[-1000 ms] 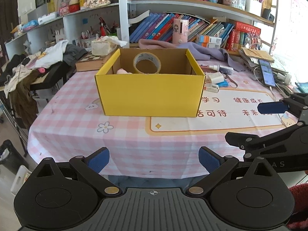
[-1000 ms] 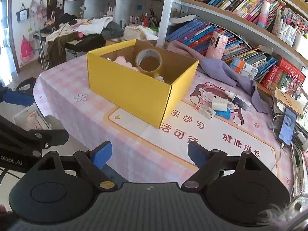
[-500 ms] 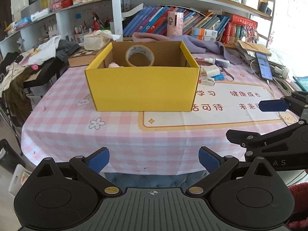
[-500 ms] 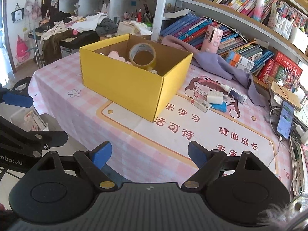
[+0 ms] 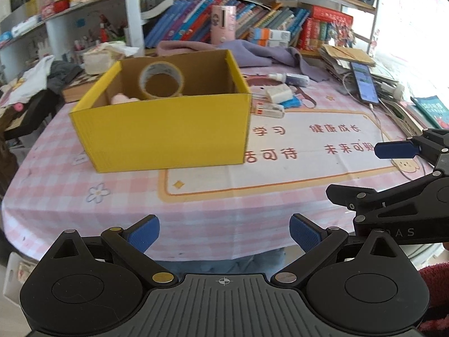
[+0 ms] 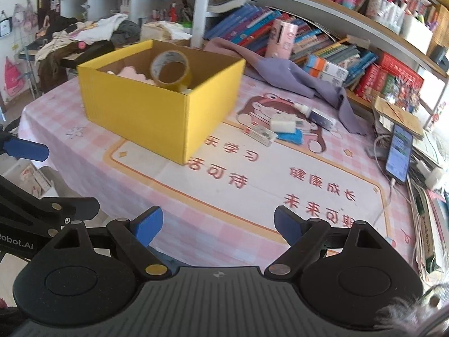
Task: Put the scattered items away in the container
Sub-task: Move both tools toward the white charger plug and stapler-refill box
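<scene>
A yellow cardboard box stands on the pink checked tablecloth. Inside it a roll of tape leans upright next to a pink soft item. Right of the box lie scattered small items: a white block, a blue item, a flat white-and-red pack and a small white bottle. My left gripper and right gripper are both open and empty, near the table's front edge.
A purple cloth lies behind the scattered items. A phone on a cable and piles of papers sit at the right edge. Bookshelves stand behind the table. A desk with clothes stands to the left.
Both grippers have moved forward toward the table, so the box and scattered items look closer. Both stay open and empty.
</scene>
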`<state>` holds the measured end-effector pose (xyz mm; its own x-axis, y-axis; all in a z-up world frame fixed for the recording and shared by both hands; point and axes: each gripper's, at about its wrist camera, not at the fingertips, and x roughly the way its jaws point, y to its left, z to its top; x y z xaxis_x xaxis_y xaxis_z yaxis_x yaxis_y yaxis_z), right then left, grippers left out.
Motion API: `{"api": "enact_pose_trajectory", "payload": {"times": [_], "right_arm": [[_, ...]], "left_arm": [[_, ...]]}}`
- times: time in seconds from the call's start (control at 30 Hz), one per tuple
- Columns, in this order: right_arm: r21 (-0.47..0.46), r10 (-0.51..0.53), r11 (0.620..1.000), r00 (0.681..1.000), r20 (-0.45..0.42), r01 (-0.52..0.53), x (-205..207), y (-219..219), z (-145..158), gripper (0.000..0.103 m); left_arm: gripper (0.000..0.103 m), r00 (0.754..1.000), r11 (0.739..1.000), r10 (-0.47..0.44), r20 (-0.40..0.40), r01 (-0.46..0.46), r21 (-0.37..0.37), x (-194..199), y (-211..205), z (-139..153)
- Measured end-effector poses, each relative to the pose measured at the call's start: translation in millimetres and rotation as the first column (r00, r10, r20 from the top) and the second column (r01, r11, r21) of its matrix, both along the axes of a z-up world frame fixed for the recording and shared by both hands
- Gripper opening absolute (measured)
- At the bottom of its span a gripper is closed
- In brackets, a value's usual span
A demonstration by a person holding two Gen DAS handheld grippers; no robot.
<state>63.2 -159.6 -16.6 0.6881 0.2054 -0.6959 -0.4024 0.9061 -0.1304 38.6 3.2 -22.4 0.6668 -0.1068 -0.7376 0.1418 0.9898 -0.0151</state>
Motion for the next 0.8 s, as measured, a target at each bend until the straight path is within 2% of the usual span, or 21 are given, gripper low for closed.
{"api": "enact_pose_trajectory", "payload": {"times": [0.3,0.43,0.8], "right_arm": [[0.009,-0.115,0.993,0.993,-0.007,0.115,16,-38,-4,0.086],[0.032,-0.163,0.986,0.987,-0.011,0.163,29,-56,-6,0.086],[0.043,-0.134,0.990,0.991,-0.006,0.134,78,-93,-5,0.083]], "left_arm": [[0.100,0.994,0.994,-0.104,-0.016,0.104,-0.026,23,-34,-7],[0.100,0.987,0.987,-0.160,-0.002,0.160,-0.012,32,-55,-6],[0.099,0.978,0.978,-0.206,0.027,0.206,-0.006,74,-103,-4]]}}
